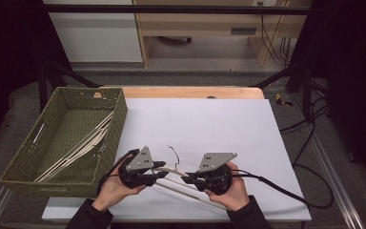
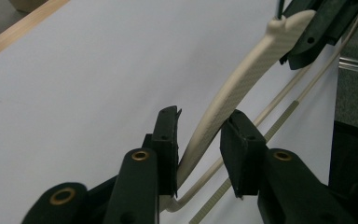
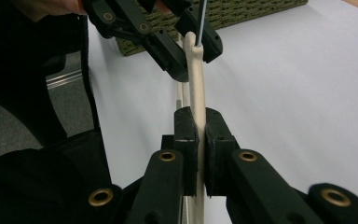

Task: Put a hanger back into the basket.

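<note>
Resting hanger [image 2: 242, 77] between left jaws

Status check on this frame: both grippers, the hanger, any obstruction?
Right gripper clamped on cream hanger. Left gripper around it, one pad touching, other apart. Green basket at left, path clear.

Right gripper clamped on a cream hanger arm, above the white sheet

The right gripper [image 3: 197, 140] has both black pads pressed flat against the cream hanger [image 3: 196, 88], whose arm runs straight up and away from the jaws. At the hanger's far end the left gripper [image 3: 192, 44] straddles it, one jaw on each side, beside a thin metal hook [image 3: 201, 21]. Beyond the hanger stands the green woven basket [image 3: 242, 11]; under it lies the white sheet [image 3: 289, 93]. A dark sleeve [image 3: 32, 93] lies left of the hanger.
</note>
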Demonstrator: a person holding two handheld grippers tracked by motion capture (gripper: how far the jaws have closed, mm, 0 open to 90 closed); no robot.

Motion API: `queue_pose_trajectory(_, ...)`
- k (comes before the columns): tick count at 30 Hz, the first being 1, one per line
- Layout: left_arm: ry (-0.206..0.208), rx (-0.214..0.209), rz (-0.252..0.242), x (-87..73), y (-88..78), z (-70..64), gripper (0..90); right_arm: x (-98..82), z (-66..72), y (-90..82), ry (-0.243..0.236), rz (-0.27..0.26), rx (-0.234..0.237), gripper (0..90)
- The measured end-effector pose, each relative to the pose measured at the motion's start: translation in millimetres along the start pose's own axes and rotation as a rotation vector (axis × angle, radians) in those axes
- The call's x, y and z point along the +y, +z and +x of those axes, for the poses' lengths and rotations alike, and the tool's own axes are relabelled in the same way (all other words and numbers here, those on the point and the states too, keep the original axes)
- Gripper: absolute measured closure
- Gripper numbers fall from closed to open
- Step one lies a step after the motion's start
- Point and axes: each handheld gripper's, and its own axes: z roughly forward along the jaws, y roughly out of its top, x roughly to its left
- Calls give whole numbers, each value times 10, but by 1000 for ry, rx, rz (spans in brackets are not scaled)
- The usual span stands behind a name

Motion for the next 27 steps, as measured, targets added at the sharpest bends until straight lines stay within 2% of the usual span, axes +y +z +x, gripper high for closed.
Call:
queue_pose_trajectory(1, 11, 2, 5, 4, -6, -10, 689, 0, -2, -3, -2, -3, -8, 854)
queue_pose_trajectory(6, -8, -28, 7, 43, -16, -69, 776, -6, -30, -45, -15, -15, -103, 767)
queue_pose_trajectory(10, -13, -31, 12, 67, -17, -116, 802, -23, -56, -60, -9, -25, -146, 700)
queue_pose_trajectory(12, -21, -45, 8, 72, -7, -136, 822, -33, -66, -62, -15, -27, -179, 655)
queue_pose_trajectory(17, -48, -86, -13, 94, -11, -177, 857, -39, -87, -89, -21, -43, -225, 554)
queue_pose_trajectory(19, -40, -68, -16, 110, -28, -199, 866, -35, -87, -119, -19, -55, -240, 511)
queue_pose_trajectory(21, -43, -53, -19, 118, -48, -205, 866, -34, -91, -170, 2, -78, -235, 503)
queue_pose_trajectory(25, -69, -7, -28, 117, -80, -188, 866, -39, -119, -291, 47, -123, -256, 389)
queue_pose_trajectory(27, -86, 19, -38, 117, -107, -174, 866, -70, -157, -352, 83, -135, -267, 383)
